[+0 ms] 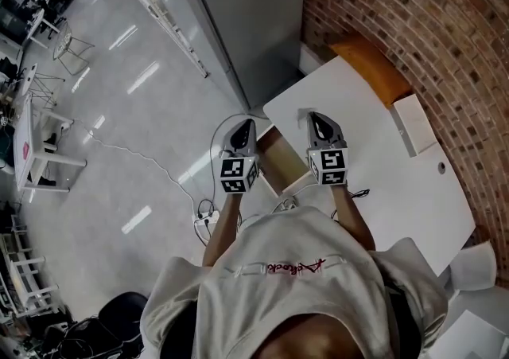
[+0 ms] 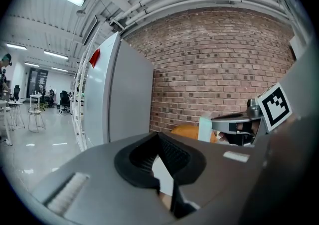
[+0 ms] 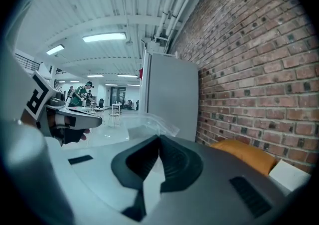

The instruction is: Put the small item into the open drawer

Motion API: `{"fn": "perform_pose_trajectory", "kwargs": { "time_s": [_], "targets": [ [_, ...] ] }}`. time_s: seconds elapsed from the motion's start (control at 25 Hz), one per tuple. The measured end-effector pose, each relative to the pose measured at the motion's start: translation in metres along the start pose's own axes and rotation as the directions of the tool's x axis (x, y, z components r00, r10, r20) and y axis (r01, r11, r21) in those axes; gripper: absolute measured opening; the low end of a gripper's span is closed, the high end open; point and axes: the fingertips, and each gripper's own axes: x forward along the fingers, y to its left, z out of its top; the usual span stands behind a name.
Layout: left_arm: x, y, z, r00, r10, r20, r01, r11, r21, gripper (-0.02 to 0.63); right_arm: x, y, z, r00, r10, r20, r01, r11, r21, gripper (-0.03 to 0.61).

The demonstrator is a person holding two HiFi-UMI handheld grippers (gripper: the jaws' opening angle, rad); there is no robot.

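Note:
The open drawer [image 1: 287, 161] shows its bare wooden inside, pulled out from the near edge of the white table [image 1: 374, 166], between my two grippers. My left gripper [image 1: 245, 126] hangs over the floor just left of the drawer. Its jaws meet at the tips with nothing between them [image 2: 157, 136]. My right gripper [image 1: 316, 119] is over the table edge just right of the drawer, also shut and empty [image 3: 159, 139]. A crumpled clear plastic piece [image 3: 149, 121] lies on the table ahead of the right gripper. I cannot tell what it is.
An orange cushion-like thing [image 1: 371, 68] and a white box [image 1: 414, 123] lie along the brick wall [image 1: 429, 23]. A grey cabinet [image 1: 246, 15] stands beyond the table. A white cable and a power strip [image 1: 206, 218] lie on the floor at the left.

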Motion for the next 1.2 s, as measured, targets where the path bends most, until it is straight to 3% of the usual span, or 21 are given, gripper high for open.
{"fn": "perform_pose_trajectory", "kwargs": {
  "time_s": [0.36, 0.72, 1.2],
  "targets": [
    [0.011, -0.002, -0.014, 0.998, 0.014, -0.057, -0.015, 1.000, -0.017, 0.008, 0.019, 0.004, -0.013, 0.997, 0.071, -0.013, -0.071, 0.997, 0.042, 0.012],
    [0.014, 0.001, -0.044, 0.993, -0.005, -0.118, 0.001, 0.999, -0.032, 0.009, 0.028, 0.019, -0.042, 0.994, 0.094, -0.060, -0.089, 0.993, 0.074, 0.012],
    [0.001, 0.034, -0.123, 0.975, -0.065, -0.212, 0.050, 0.996, -0.076, 0.008, 0.043, 0.076, -0.110, 0.985, 0.092, -0.148, -0.073, 0.989, 0.129, 0.012]
  ]
}}
